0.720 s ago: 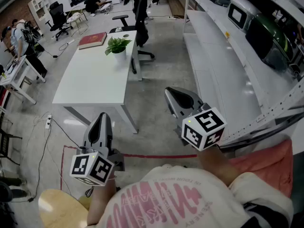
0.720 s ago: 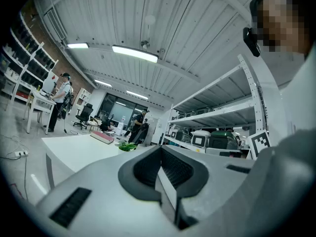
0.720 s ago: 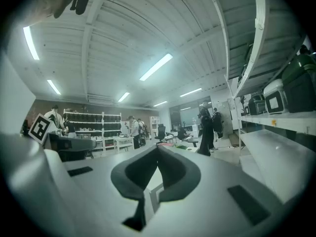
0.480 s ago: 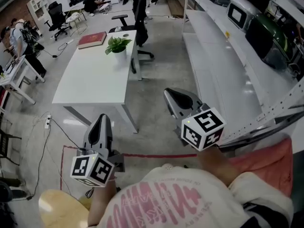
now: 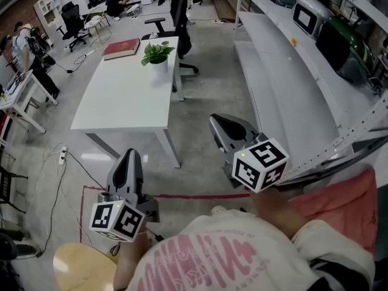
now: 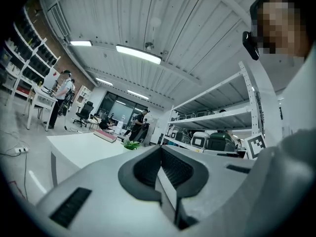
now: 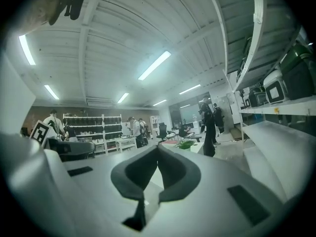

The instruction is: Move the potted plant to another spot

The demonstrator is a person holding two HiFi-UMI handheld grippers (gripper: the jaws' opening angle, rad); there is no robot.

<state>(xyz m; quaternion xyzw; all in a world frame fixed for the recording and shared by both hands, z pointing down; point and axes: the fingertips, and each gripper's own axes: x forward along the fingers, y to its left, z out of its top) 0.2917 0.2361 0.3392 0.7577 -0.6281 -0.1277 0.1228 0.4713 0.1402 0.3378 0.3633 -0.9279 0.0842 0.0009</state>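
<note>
Table (image 5: pixel 121 105) drifted right; one potted plant (image 5: pixel 159 54); left gripper (image 5: pixel 129 155), right gripper (image 5: pixel 219 125) closed.

The green potted plant (image 5: pixel 159 57) in a white pot stands upright at the table (image 5: pixel 124 99) edge.

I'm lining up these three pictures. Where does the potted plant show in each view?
Head view: the potted plant is near the top, left of centre, at the far right corner of the white table.
Left gripper view: small and distant, left of centre, at the table's far end.
Right gripper view: small and distant, right of centre.
Shared landmark: the white table under the plant.
</note>
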